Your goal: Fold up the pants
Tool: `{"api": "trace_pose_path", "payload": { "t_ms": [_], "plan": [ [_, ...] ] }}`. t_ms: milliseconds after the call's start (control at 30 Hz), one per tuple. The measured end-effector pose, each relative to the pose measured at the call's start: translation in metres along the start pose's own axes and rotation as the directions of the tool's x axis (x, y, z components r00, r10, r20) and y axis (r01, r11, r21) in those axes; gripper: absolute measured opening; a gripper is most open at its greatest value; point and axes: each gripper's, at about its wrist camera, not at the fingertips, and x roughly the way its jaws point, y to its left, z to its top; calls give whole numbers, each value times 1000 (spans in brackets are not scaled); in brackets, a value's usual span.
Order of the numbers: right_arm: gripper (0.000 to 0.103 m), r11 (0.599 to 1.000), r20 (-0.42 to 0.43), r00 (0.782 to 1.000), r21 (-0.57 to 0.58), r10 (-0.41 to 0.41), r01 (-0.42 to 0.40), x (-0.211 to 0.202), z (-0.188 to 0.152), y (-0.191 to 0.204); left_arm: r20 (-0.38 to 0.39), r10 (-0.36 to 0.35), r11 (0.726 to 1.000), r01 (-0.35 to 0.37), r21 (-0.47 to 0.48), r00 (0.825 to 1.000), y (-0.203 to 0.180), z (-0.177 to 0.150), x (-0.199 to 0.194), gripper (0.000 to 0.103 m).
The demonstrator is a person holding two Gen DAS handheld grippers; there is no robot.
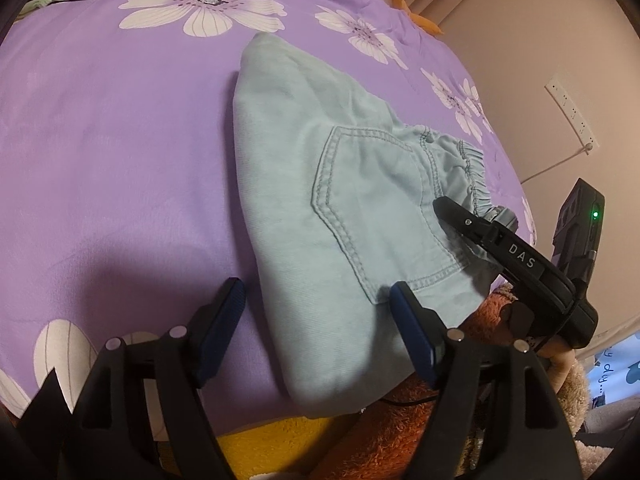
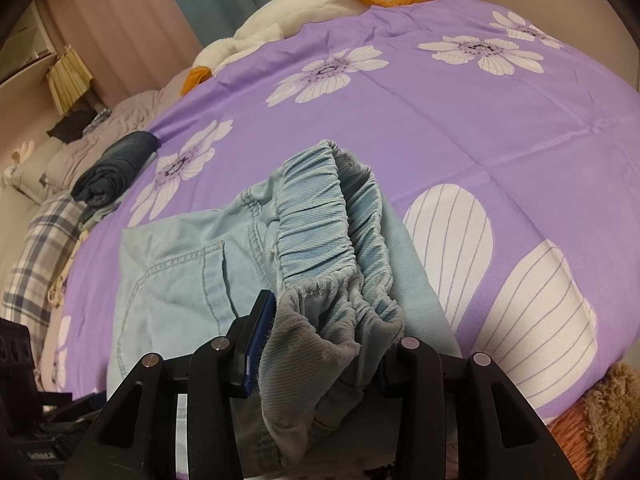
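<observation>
Light blue pants (image 1: 320, 184) lie folded on the purple flowered bedspread (image 1: 120, 140), back pocket up, elastic waistband toward the right. My left gripper (image 1: 316, 304) is open and empty; its right finger (image 1: 412, 332) rests on the near edge of the pants, its left finger on the bedspread. My right gripper (image 1: 472, 220) comes in from the right at the waistband. In the right wrist view it (image 2: 316, 336) is shut on the bunched waistband (image 2: 332, 248), which fills the gap between the fingers and hides the right fingertip.
A rolled dark garment (image 2: 116, 166) lies at the bed's left edge by plaid bedding (image 2: 36, 248). A white and orange plush (image 2: 304, 4) sits at the far end. Orange and yellow fleece (image 1: 400, 432) lies at the near edge. A wall socket strip (image 1: 572, 116) is on the right.
</observation>
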Motion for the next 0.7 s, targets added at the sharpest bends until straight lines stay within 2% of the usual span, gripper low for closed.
{"api": "trace_pose_path", "payload": {
  "t_ms": [167, 467, 700],
  "plan": [
    [41, 1000, 0, 1000, -1, -2, 2, 0, 0, 0, 1, -18, 1000, 18, -21, 1000, 3, 1, -1, 75],
    [42, 1000, 7, 1000, -9, -11, 11, 1, 0, 2, 3, -127, 986, 127, -110, 992, 19, 3, -6, 75],
    [42, 1000, 8, 1000, -13, -13, 13, 1, -2, 1, 5, -145, 981, 145, -127, 989, 19, 4, -6, 75]
  ]
}}
